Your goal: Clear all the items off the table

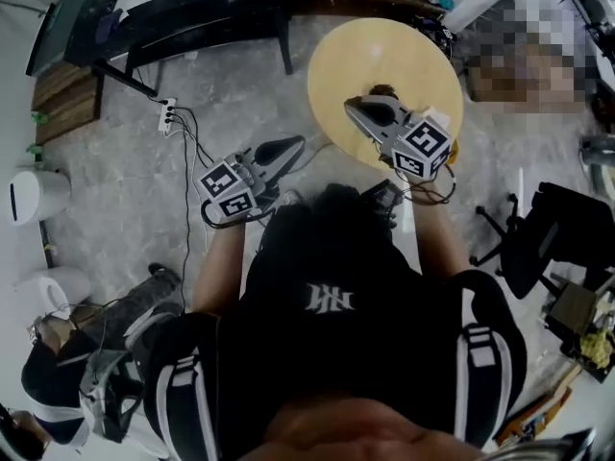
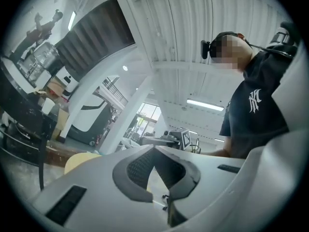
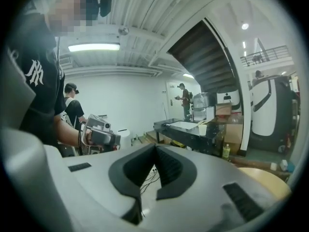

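The round yellow table (image 1: 384,60) lies ahead of me, and its visible top shows no loose items. My right gripper (image 1: 357,104) hangs over the table's near part with its jaws shut and nothing between them. A small dark shape (image 1: 384,91) sits just past its tip; I cannot tell what it is. My left gripper (image 1: 293,145) is off the table's left edge, over the floor, also shut and holding nothing. In the left gripper view the shut jaws (image 2: 154,151) point toward the table edge (image 2: 79,161). The right gripper view shows its closed jaws (image 3: 155,148).
A black bench (image 1: 192,8) stands at the back left. A power strip (image 1: 168,115) with cables lies on the grey floor. A black chair base (image 1: 524,238) is at the right, a white bin (image 1: 34,195) at the far left. Two people (image 3: 183,100) stand further back.
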Motion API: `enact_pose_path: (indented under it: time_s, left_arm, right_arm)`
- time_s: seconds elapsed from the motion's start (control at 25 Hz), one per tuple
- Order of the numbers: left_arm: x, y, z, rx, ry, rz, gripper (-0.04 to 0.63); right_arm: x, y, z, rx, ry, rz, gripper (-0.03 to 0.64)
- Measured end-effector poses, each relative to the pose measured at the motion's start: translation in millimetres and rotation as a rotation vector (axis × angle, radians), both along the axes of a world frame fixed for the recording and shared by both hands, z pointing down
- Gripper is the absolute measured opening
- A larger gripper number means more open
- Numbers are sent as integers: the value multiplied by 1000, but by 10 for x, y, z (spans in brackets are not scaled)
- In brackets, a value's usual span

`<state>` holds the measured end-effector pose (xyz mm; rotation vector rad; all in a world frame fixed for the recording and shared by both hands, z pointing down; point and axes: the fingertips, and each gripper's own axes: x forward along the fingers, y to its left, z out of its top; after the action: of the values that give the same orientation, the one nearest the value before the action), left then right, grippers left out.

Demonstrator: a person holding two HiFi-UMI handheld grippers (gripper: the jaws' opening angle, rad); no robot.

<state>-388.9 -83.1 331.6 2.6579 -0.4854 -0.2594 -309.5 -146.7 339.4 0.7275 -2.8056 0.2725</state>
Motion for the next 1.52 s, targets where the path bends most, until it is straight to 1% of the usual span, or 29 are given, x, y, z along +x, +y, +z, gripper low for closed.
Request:
enact_pose_path:
  time_s: [0.08,0.16,0.24,0.32,0.44,0.56,0.68,0.8,0.92,1.0,1.12,1.24,1.32,1.44,1.52]
  left_arm:
    - [192,90,-39,1,1,15,12]
    - [443,177,-73,16,-18,30,12]
    - [775,317,-82,37,-49,52,12]
    - [1154,540,-37,26,-64,69,12]
    - [1720,792,-38,-1,-31,55,12]
    - [2218,1055,-71,-4,3,39,12]
    - [2635,1348,-16,-23,3,49,12]
    - [2986,1631,64,-53,-12,60,12]
    - [3255,1860,109,-72,-27,89,12]
    - [3333,1920,119,-74,-44,105,12]
    - [3366,1950,145,-62,-81,107,12]
    - [3380,1993,164,-64,-88,93,12]
    - [3382,2041,159,-51,-95,90,12]
    - [3384,2084,192,-13,-139,74,12]
    - [3377,2086,220,-15,-150,61,12]
  right_arm:
    - [226,128,-72,-3,-53,7,5]
    - [498,250,-149,3,-109,7,5]
    - [830,446,-220,21,-149,1,4]
    - [1225,763,-198,12,-175,1,4]
    - [1892,1180,-89,-14,-168,20,3]
    - [2479,1535,5,-25,-149,44,3]
    - [2935,1856,97,-36,-145,68,3]
    - [3254,2150,161,-51,-164,74,3]
    - [3436,2340,187,-48,-170,66,3]
    - [3447,2362,179,-43,-178,57,3]
    - [3397,2384,160,-34,-196,32,3]
    - [3372,2450,172,-28,-198,13,3]
    - [3367,2494,183,-28,-200,10,3]
    - [3390,2529,222,-38,-206,17,3]
    - [3395,2541,233,-40,-205,22,3]
